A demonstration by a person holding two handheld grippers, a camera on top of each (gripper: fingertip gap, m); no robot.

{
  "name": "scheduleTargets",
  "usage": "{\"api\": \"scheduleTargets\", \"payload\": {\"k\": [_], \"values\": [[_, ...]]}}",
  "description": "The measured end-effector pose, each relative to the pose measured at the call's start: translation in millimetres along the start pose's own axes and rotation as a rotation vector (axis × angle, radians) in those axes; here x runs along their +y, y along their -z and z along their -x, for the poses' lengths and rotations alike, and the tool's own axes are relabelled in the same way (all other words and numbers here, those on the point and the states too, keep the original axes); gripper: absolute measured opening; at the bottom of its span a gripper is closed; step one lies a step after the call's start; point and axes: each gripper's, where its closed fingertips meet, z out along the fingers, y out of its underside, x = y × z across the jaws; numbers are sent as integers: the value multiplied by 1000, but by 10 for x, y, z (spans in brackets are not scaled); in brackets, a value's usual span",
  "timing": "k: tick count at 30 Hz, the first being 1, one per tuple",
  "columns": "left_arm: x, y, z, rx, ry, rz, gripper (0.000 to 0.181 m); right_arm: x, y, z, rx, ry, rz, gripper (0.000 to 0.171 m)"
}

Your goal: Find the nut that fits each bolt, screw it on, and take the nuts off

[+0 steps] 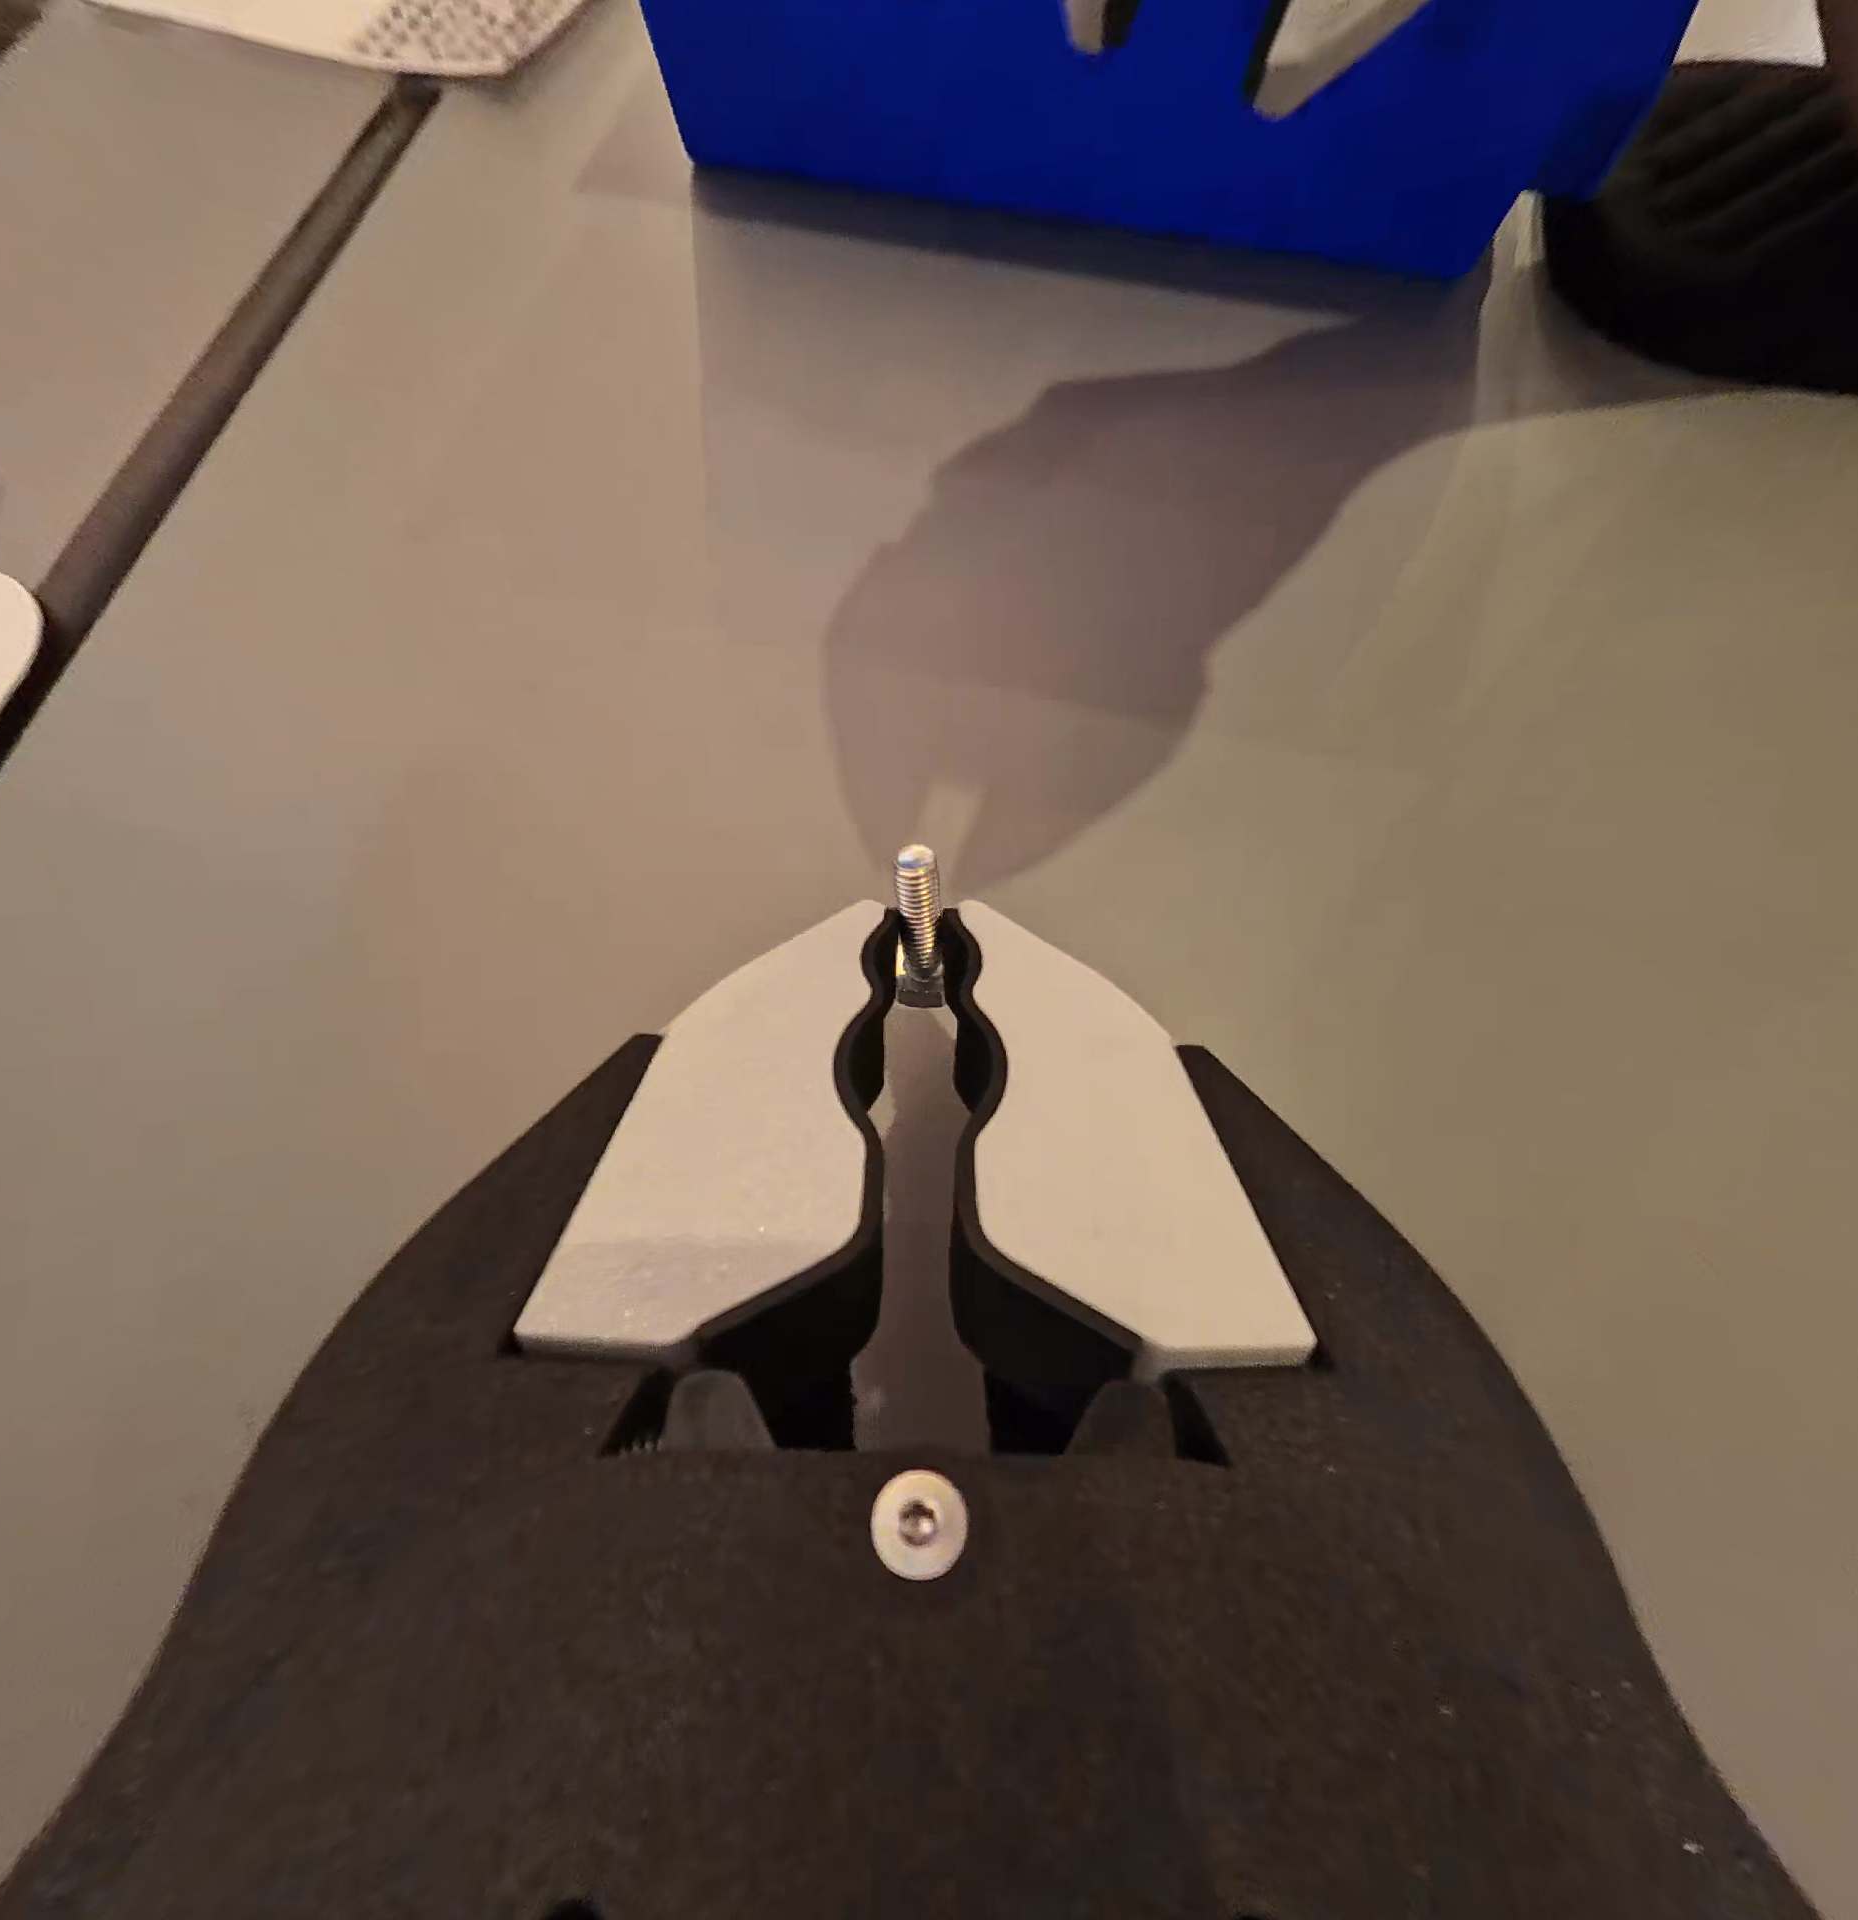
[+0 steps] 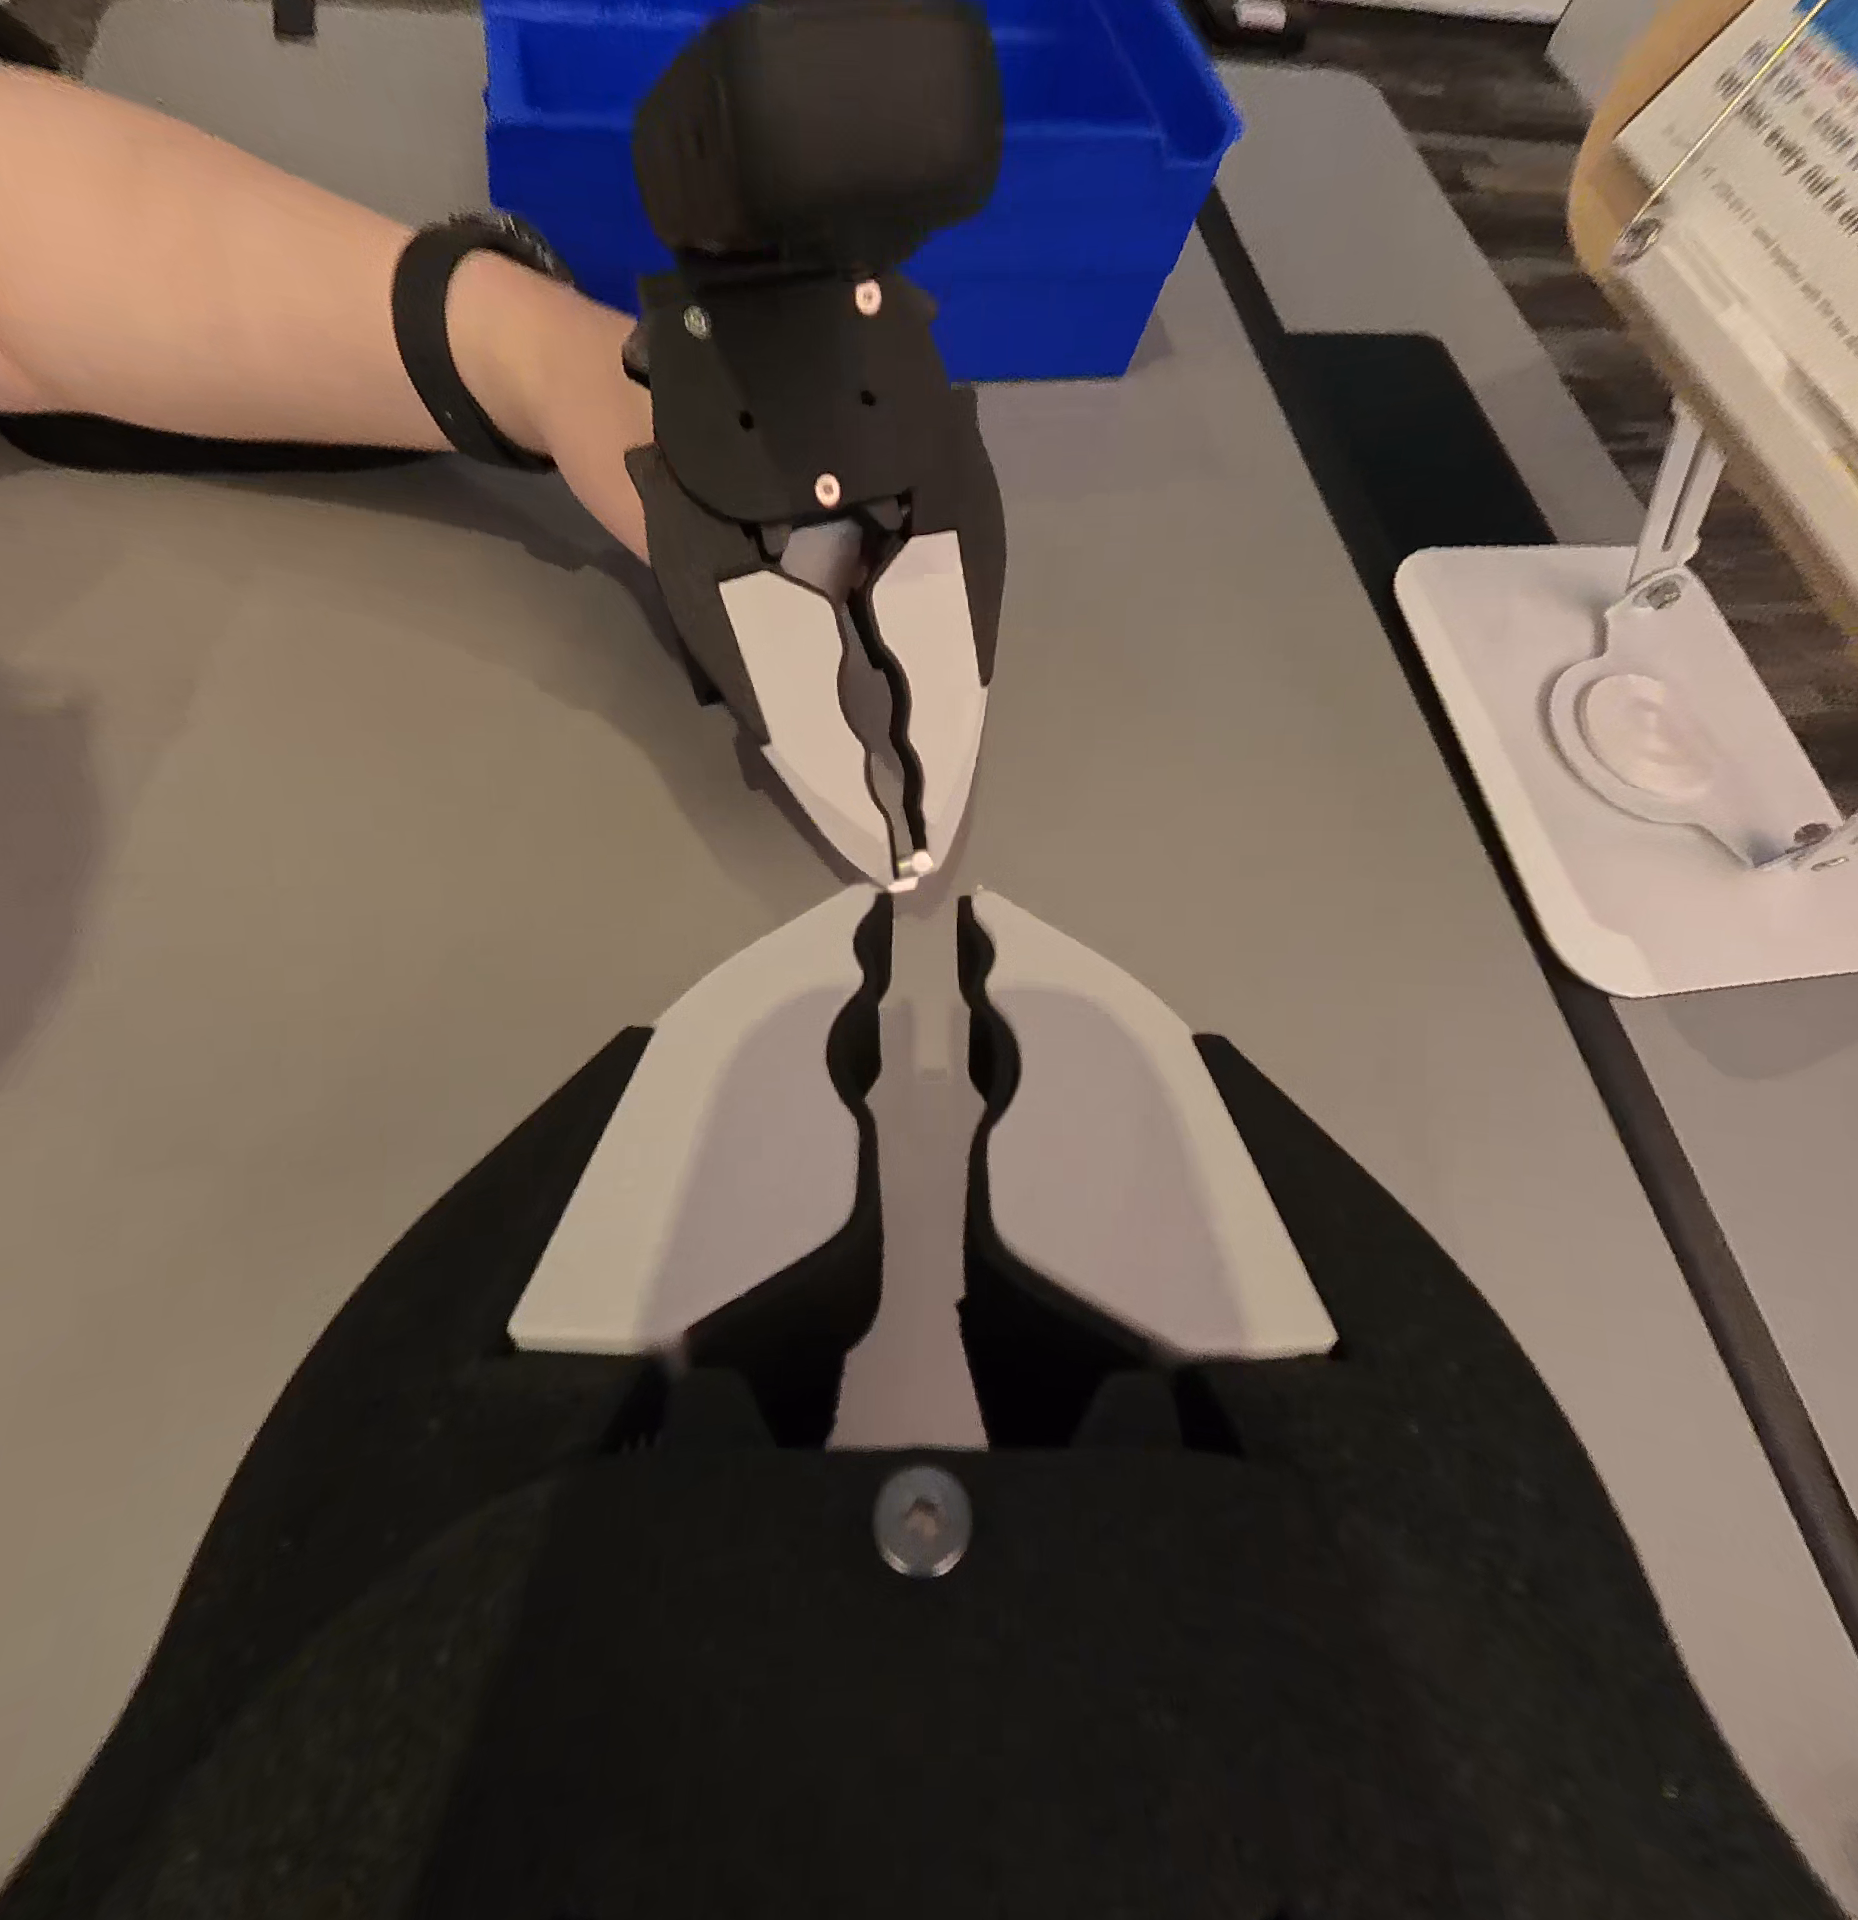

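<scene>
The left gripper (image 1: 920, 914), black-bodied with pale grey wavy-edged fingers (image 1: 759, 1122), is clamped on a small silver threaded bolt (image 1: 917, 899). The bolt's hex head sits in the notch just behind the fingertips, pinched between both inner edges, and its threaded shank stands out past the tips, over the smooth grey tabletop (image 1: 385, 831). No nut shows on the shank.

In the right wrist view the same bolt (image 2: 912, 889) appears as a small bright end at the tip of the left gripper (image 2: 909, 868), which a person's hand (image 2: 582, 416) with a black wristband (image 2: 437, 343) holds. The right gripper (image 2: 927, 909) faces it tip to tip, very near the bolt's end. Its fingers (image 2: 759, 1122) stand slightly apart with nothing between them, only tabletop showing through the gap.

A blue plastic bin (image 2: 1091, 187) sits behind, and a white stand base (image 2: 1590, 790) lies to the right.
</scene>
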Motion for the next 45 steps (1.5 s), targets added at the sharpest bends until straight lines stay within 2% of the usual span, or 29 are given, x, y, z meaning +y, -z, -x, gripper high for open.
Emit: {"api": "scheduleTargets", "payload": {"k": [4,12,17,21,31,36,45], "values": [[-89,-14,-90,16,-59,-51,7,155,-149,47,-11,14,96,12],[-240,47,-218,52,-104,-121,7,204,-484,203,-44,45,108,15],[-276,54,-276,58,-143,-123,7,214,-526,231,-73,8,98,13],[-265,43,-335,68,-190,-114,7,217,-528,268,-106,-14,91,0],[-97,-55,-302,76,-159,-26,7,361,-620,223,-115,-74,126,0],[-134,-19,-261,59,-153,-47,7,359,-595,194,-104,-74,128,15],[-217,67,-255,69,-146,-100,7,348,-632,250,-116,-44,128,7]]}}
